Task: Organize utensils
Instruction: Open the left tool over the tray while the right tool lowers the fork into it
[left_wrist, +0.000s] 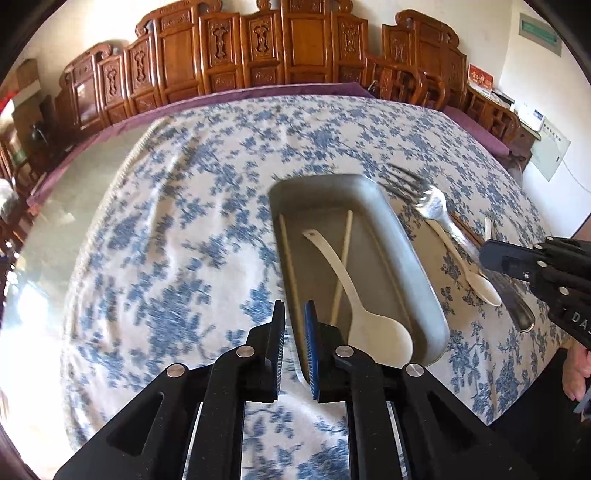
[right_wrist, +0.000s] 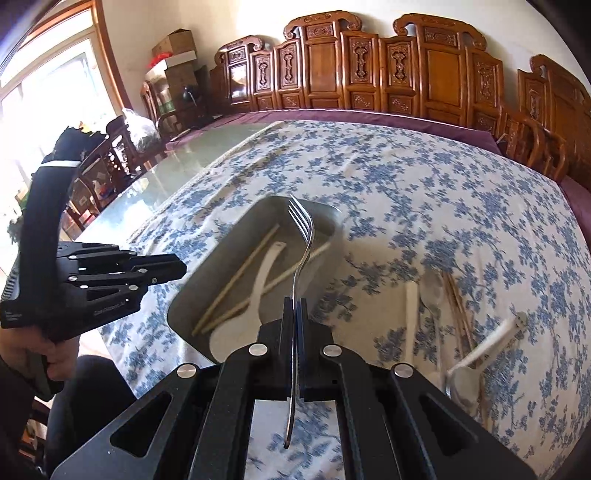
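Clamping the fork (right_wrist: 300, 258) mid-handle, the right gripper (right_wrist: 294, 317) holds its tines over the tray (right_wrist: 184, 306); left gripper (left_wrist: 294, 325) slightly parted, empty.

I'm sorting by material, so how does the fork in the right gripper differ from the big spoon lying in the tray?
The shiny metal fork is held in the air, clamped by its handle in the right gripper; the cream plastic spoon lies loose in the grey metal tray, across wooden chopsticks. The fork is thin, with tines; the spoon has a broad bowl. Both have long handles.
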